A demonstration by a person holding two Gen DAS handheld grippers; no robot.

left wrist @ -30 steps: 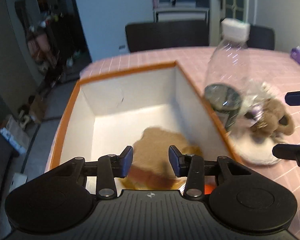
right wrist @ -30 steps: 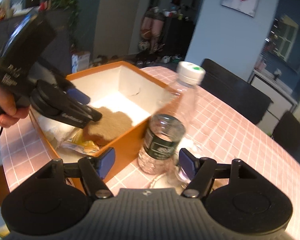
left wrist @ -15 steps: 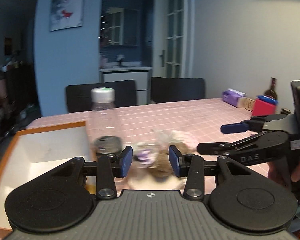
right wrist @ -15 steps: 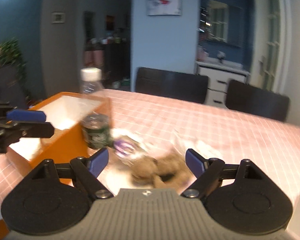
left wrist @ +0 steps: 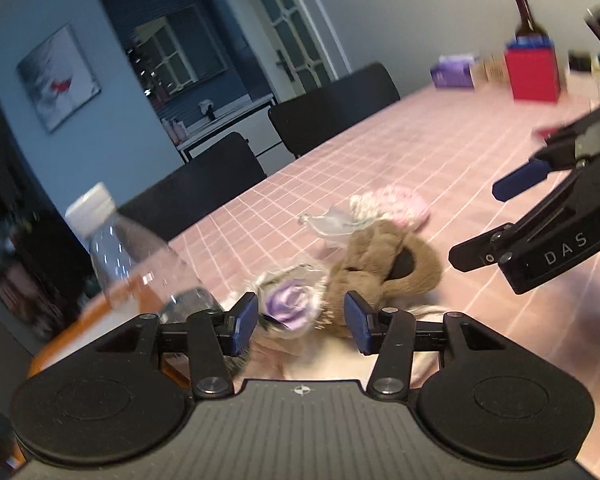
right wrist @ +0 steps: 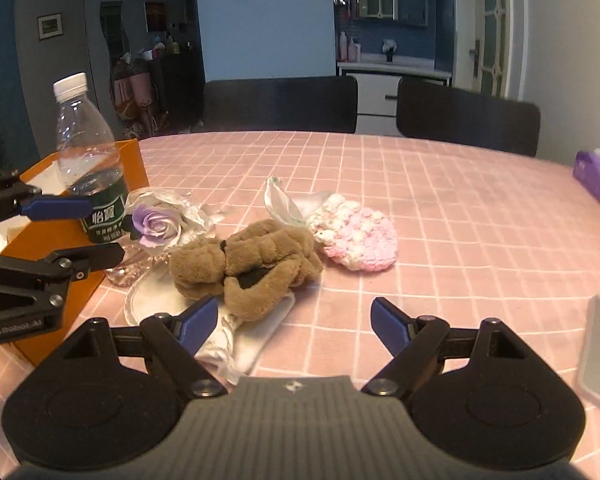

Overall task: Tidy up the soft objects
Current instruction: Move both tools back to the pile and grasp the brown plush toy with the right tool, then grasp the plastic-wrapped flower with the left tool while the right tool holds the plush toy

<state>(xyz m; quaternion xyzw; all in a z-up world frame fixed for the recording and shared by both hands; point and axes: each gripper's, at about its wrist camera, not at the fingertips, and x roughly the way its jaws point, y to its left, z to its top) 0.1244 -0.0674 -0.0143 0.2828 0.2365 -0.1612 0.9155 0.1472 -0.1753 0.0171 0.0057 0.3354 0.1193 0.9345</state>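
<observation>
Brown plush toy [right wrist: 256,266] lies on the pink-checked table [right wrist: 460,220], long axis running 9 to 3 o'clock, a purple rose [right wrist: 158,224] at its 10 and a pink knitted pouch [right wrist: 356,238] at its 2. Nearer, the left gripper [left wrist: 300,318], jaws opening and empty, has the rose at 12. The right gripper [right wrist: 288,318] gapes wide, empty. A second ago, the left hovered over the orange box [right wrist: 72,236].
</observation>
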